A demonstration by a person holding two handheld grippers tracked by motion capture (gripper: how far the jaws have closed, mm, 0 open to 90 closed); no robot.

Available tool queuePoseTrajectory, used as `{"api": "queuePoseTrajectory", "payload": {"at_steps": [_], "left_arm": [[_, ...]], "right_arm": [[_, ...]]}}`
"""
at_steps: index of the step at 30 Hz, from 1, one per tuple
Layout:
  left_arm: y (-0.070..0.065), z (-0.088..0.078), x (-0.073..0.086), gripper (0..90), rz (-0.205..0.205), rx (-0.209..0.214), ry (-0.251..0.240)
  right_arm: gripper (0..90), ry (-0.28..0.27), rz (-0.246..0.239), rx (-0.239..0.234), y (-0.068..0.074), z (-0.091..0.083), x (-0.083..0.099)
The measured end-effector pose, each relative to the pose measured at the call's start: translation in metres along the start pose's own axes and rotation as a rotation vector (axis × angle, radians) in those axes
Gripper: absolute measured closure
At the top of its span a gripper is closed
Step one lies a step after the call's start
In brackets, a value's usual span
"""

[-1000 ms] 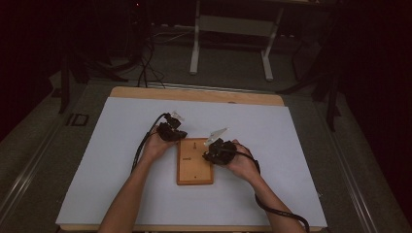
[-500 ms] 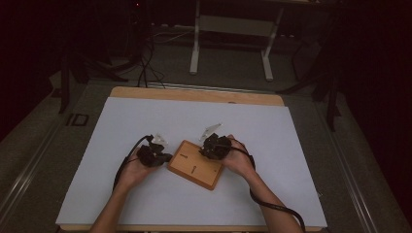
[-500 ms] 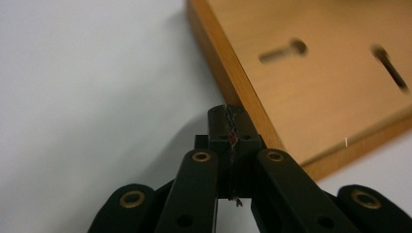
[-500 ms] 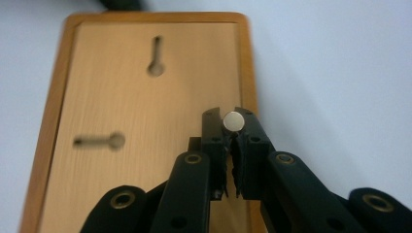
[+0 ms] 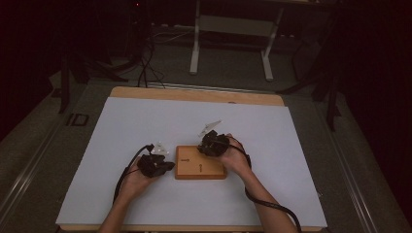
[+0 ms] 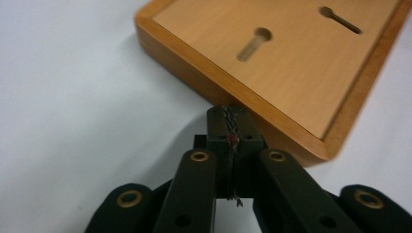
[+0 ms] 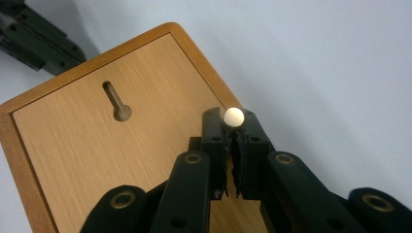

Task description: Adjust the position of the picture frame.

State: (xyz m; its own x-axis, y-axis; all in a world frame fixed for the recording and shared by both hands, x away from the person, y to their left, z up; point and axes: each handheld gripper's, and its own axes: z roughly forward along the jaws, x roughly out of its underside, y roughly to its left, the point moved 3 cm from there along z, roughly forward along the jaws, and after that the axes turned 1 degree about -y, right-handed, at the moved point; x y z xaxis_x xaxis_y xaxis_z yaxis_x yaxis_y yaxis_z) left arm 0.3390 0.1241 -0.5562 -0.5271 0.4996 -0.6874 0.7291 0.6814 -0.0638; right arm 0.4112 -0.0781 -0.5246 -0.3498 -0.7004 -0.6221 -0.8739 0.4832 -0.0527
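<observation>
Grippers: two, over one flat rectangular wooden board (image 5: 200, 162) with two keyhole slots.
Left gripper (image 6: 229, 116) jaws together, empty; right gripper (image 7: 231, 121) clamps a small round metal peg (image 7: 233, 117).

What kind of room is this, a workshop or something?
Probably a lab or test room: a white-topped table stands on a grey floor, cables trail behind it, and a metal stand sits in the dark background.
</observation>
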Motion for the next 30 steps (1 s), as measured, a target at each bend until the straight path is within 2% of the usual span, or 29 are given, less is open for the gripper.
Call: {"api": "queuePoseTrajectory", "payload": {"at_steps": [8, 20, 30], "left_arm": [[0.0017, 0.0004, 0.0007, 83.1, 0.011, -0.011, -0.019], [0.0026, -0.0018, 0.0010, 77.9, 0.004, -0.038, -0.041], [0.0047, -0.0049, 0.0007, 76.3, 0.005, -0.044, -0.058]], "right_arm": [[84.6, -0.006, 0.024, 0.013, 0.0015, -0.0011, 0.0021], [84.5, -0.029, 0.059, 0.018, 0.0021, -0.0010, 0.0045], [84.5, -0.013, 0.079, 0.049, 0.0042, -0.0022, 0.0040]]}}
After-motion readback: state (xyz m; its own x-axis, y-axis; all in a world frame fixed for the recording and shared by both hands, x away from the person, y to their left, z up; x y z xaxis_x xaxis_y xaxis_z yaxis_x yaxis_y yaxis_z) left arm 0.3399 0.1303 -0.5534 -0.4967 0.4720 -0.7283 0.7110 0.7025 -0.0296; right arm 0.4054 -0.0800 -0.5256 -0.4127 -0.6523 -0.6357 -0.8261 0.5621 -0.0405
